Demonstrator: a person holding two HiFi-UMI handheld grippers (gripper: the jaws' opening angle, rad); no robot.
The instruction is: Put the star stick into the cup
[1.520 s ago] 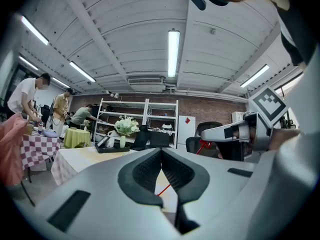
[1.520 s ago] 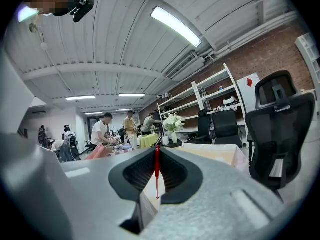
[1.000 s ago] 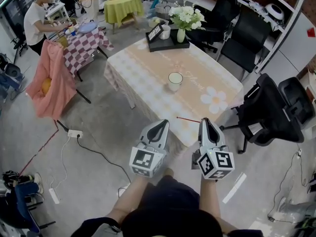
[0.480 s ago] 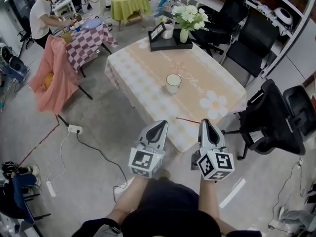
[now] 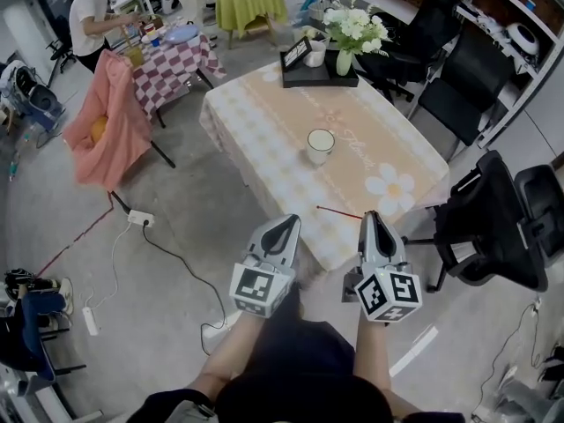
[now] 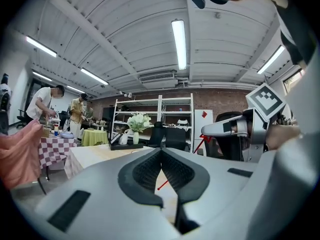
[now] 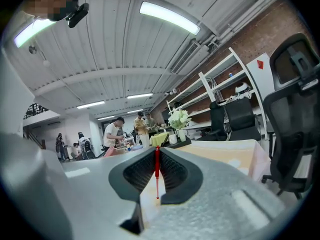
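Observation:
A white cup (image 5: 320, 145) stands upright in the middle of the table (image 5: 264, 139), which has a peach and white cloth. My right gripper (image 5: 374, 217) is shut on the thin red star stick (image 5: 339, 211), which juts leftward from its tips over the table's near edge. In the right gripper view the star stick (image 7: 157, 176) runs upright between the pressed pads. My left gripper (image 5: 284, 223) hangs beside it, shut with nothing in it, just short of the near edge. Both grippers are well short of the cup.
At the table's far end sits a black tray (image 5: 319, 64) with a flower vase. Black office chairs (image 5: 493, 227) crowd the right side. A chair draped in pink cloth (image 5: 110, 130) and a floor power strip (image 5: 141, 220) lie to the left. A person (image 5: 92, 11) works at a chequered table.
Both grippers keep the same pose and the stick stays clamped. The table and cup have drifted slightly right and down in the head view.

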